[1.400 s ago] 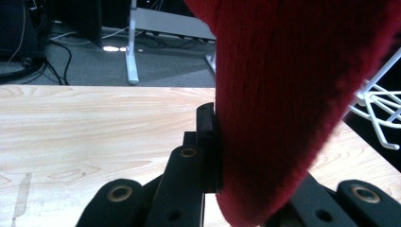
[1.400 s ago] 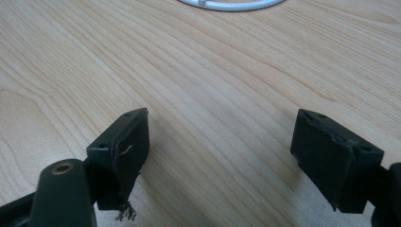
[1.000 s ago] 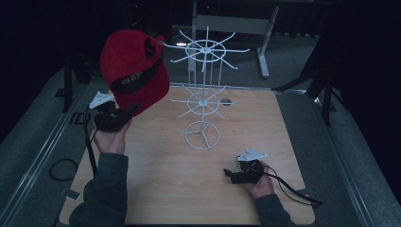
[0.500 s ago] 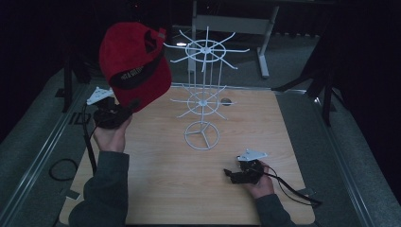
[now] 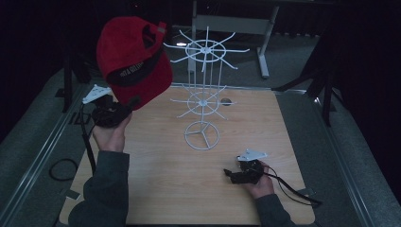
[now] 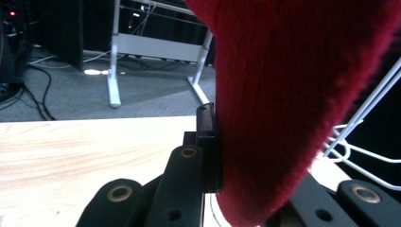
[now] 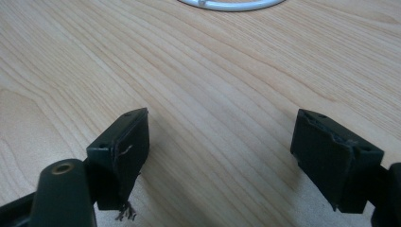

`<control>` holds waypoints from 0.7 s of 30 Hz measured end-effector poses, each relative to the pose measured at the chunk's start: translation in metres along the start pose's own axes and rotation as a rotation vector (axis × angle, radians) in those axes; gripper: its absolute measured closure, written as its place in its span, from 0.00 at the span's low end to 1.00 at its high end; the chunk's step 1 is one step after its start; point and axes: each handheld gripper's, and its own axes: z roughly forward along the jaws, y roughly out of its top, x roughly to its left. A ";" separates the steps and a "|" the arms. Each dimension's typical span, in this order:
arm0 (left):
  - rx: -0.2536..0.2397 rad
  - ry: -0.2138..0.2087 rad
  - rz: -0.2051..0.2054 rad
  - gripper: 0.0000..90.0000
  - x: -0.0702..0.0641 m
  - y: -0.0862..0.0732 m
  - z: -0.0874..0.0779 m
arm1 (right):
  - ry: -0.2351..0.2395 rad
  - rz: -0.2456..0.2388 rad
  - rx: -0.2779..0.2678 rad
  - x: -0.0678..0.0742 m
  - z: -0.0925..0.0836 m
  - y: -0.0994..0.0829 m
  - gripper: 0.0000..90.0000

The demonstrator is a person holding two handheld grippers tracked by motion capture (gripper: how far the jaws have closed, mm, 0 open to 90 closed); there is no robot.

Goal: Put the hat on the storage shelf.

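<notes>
The left tool point(image 5: 124, 106) was held up over the left edge of the wooden bench point(image 5: 156, 189), its jaws clamped shut on the brim of a red baseball cap point(image 5: 134, 59). The cap hung in the air above that tool, tipped so its inside and black sweatband faced the camera, with the strap opening at its far upper side. It sat just left of the white wire display stand point(image 5: 203, 90), whose upper ring of hooks reached toward the cap; whether cap and hooks touched could not be told. In the left gripper view the red fabric point(image 6: 283, 94) pressed flat against the one visible jaw, the other jaw hidden behind the cloth, and white wire of the stand point(image 6: 359, 123) showed at the right.

The stand stood on its round base near the middle of the bench, with a smaller ring of hooks lower on its post.

The right tool point(image 5: 231, 175) rested low at the near right of the bench, well apart from the stand's base. In the right gripper view its jaws stood wide apart with nothing between them, bare wood grain point(image 7: 213, 94) beneath, and the curved rim of the stand's base point(image 7: 231, 4) at the far edge. A black cable point(image 5: 288, 187) trailed from it to the right.
</notes>
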 end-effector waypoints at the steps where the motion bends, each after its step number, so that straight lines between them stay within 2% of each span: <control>1: -0.002 -0.002 0.001 0.95 -0.001 0.001 0.000 | 0.000 0.000 0.000 0.000 0.000 0.000 0.22; 10: -0.022 -0.028 0.012 0.95 -0.006 0.004 -0.002 | 0.000 0.000 0.000 0.000 0.000 0.000 0.22; 21: -0.011 -0.032 0.062 0.95 -0.012 0.000 0.002 | 0.000 0.001 0.001 0.000 0.000 0.000 0.22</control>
